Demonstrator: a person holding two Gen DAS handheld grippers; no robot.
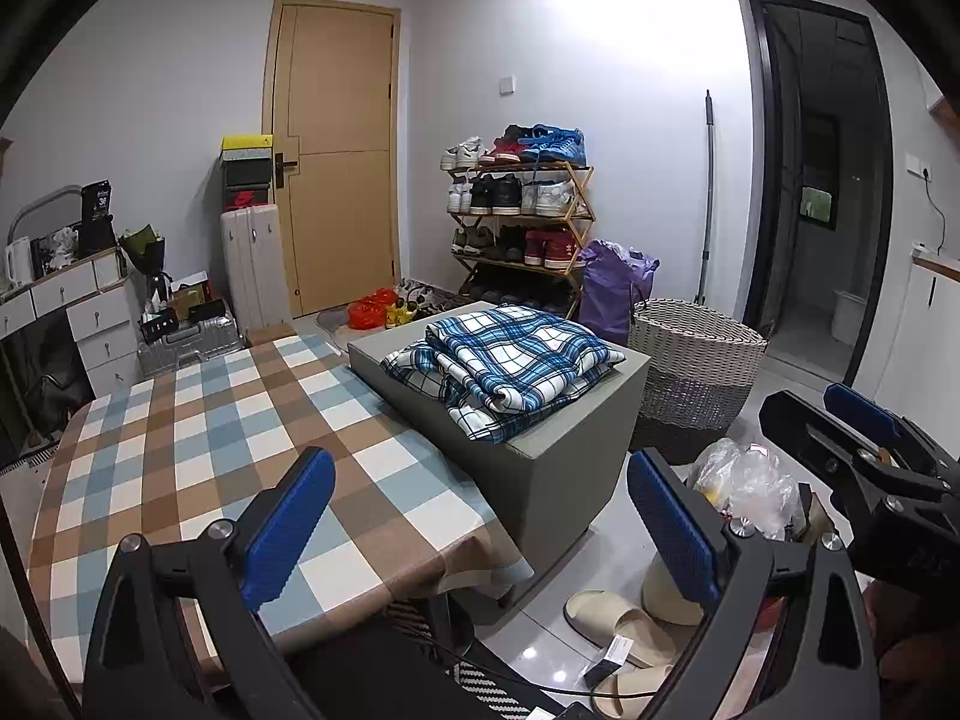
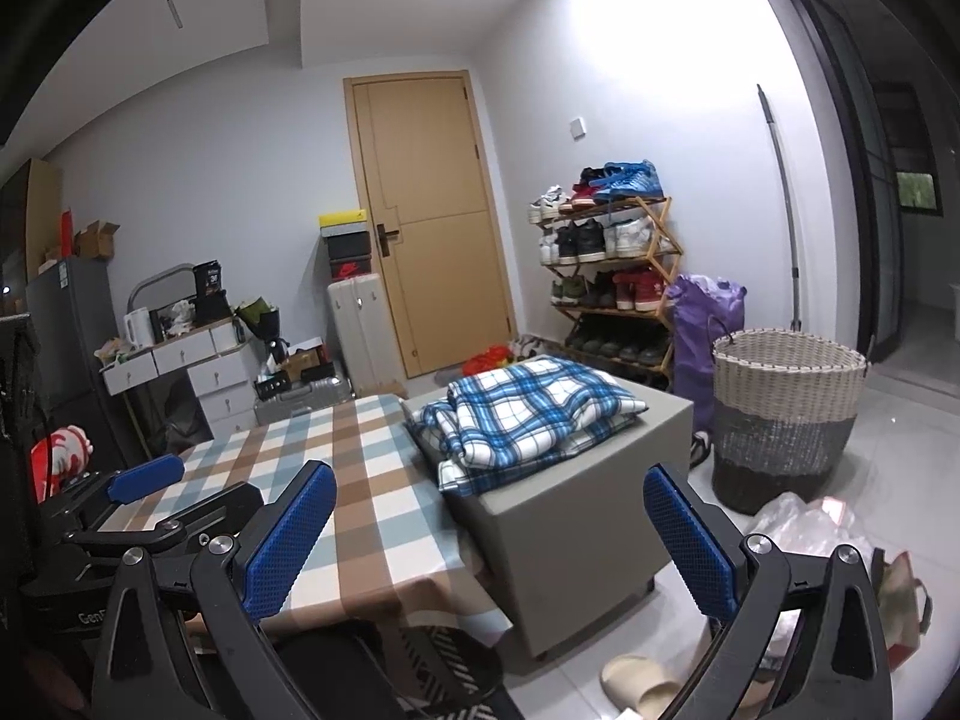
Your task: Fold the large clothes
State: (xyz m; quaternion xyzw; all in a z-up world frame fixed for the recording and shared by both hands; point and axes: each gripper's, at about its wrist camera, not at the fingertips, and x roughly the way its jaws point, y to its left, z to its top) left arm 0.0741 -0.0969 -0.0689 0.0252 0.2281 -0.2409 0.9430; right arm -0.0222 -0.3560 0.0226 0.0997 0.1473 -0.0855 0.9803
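A checkered surface (image 1: 198,420) lies left of a grey ottoman (image 1: 558,468), where folded blue plaid clothes (image 1: 504,360) rest on top. The left gripper (image 1: 480,531) hovers before the ottoman, fingers wide apart and empty; the right gripper (image 2: 489,540) likewise gapes open. A woven basket (image 2: 786,414) stands right of the ottoman.

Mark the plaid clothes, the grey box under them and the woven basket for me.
plaid clothes (image 1: 510,354): left wrist view, top fold of the pile.
grey box (image 1: 564,468): left wrist view, bare front side wall.
woven basket (image 2: 786,414): right wrist view, front of the woven wall.
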